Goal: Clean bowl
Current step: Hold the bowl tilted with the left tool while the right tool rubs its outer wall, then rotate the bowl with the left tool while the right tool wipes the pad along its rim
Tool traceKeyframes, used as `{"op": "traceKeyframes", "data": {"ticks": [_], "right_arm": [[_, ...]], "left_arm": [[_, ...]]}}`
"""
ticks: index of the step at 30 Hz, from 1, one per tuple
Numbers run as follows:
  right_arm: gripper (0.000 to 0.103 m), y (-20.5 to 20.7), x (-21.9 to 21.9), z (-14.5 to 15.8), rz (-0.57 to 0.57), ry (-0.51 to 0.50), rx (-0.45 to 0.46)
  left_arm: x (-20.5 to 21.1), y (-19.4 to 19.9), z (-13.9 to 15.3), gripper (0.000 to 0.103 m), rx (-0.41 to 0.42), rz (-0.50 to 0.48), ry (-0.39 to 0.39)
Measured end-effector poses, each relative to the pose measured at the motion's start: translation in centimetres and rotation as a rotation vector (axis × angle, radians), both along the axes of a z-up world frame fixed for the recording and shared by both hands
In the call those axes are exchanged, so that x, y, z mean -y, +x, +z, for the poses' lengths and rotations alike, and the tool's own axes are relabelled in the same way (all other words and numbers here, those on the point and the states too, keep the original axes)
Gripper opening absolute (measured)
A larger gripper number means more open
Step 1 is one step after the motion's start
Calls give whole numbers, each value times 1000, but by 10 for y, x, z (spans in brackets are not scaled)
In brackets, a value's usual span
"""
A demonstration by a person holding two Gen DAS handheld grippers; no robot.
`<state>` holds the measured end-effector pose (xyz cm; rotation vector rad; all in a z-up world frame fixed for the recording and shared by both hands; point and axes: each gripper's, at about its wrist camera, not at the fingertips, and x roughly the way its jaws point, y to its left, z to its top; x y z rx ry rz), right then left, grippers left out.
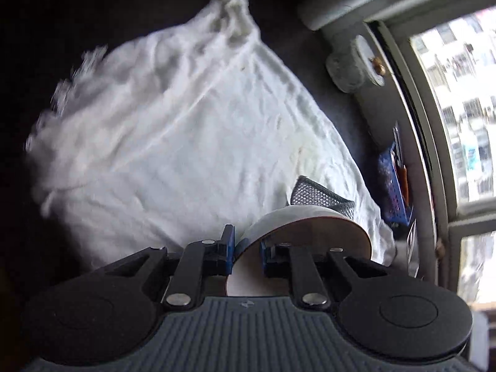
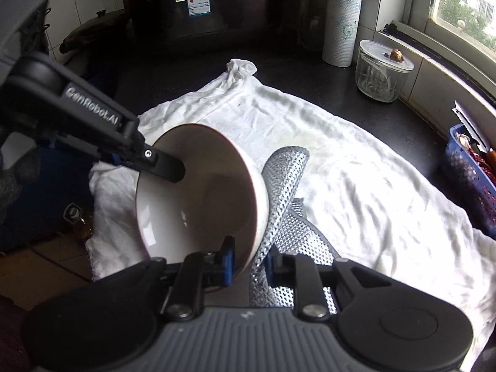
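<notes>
**Bowl** (image 2: 201, 192): glazed ceramic, white inside and out with a thin dark-red rim, round and deep. Held tipped on its side above the middle of the white cloth, mouth turned toward the near-left corner; judged to be tilted so that the wall is open to wiping.

**Left gripper** (image 1: 246, 249): black claw with blue pads, nearly closed, pinching the bowl's rim, one finger inside the bowl and one outside. It serves as the holder that steadies the bowl clear of the counter.

**Right gripper** (image 2: 248, 263): same build, jaws narrowly apart. A silver mesh scouring cloth (image 2: 285, 192) and the bowl's lower rim both lie between the pads; whether the pads press on them cannot be told. The mesh is draped against the bowl's outer wall, presumably for scrubbing that side.

**Mesh scouring cloth**: metallic, perforated, limp, folded in loose bends.

**White cloth** (image 2: 356, 170): soft, creased cotton spread over the dark counter (image 2: 310, 71), likely as padding and drip catcher.

**Near the counter's far right corner**: paper towel roll (image 2: 341, 24) upright; lidded glass jar (image 2: 383, 71) beside it. Blue plastic basket (image 2: 465, 170) at the right edge.
</notes>
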<state>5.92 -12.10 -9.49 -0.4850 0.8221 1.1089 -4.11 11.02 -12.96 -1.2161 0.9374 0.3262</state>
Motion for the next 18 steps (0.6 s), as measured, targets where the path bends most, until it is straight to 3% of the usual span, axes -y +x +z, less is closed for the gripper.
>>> {"op": "traceKeyframes", "data": {"ticks": [3, 10, 13, 18], "right_arm": [[28, 2, 6, -1, -8, 43, -61], [42, 7, 17, 3, 4, 81, -131], [49, 14, 27, 6, 7, 117, -176], [50, 21, 35, 5, 10, 146, -215]], "left_arm": [[-5, -6, -14, 15, -29, 69, -90], [-9, -6, -15, 15, 2, 90, -112], [-8, 2, -7, 15, 24, 43, -50], [1, 20, 16, 15, 64, -67, 105]]}}
